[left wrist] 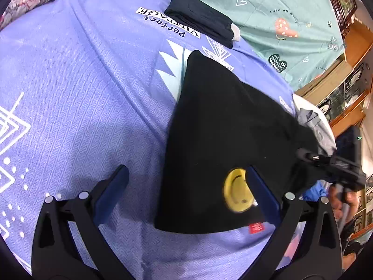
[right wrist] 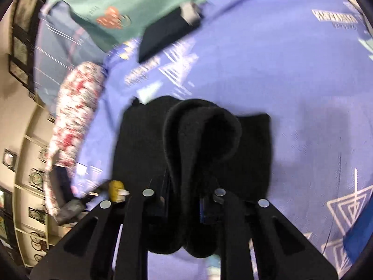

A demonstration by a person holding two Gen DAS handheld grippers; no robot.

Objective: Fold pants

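Observation:
Black pants [left wrist: 223, 128] lie on the purple bedspread [left wrist: 81, 81], with a yellow round tag [left wrist: 236, 192] and a small red label near the near edge. My left gripper [left wrist: 186, 186] is open above the spread, its right finger over the pants' near edge, holding nothing. My right gripper [right wrist: 184, 200] is shut on a folded bunch of the black pants [right wrist: 200, 137], lifting one end above the rest of the cloth. The right gripper also shows in the left wrist view [left wrist: 338, 170], at the pants' right end.
A folded dark garment [left wrist: 200, 21] lies at the far side of the purple spread, next to a green sheet [left wrist: 279, 11]. A floral pillow [right wrist: 77, 121] lies at the bed's edge. Grey clothing [left wrist: 319, 126] is heaped beyond the pants. Wooden shelves [left wrist: 349, 81] stand past the bed.

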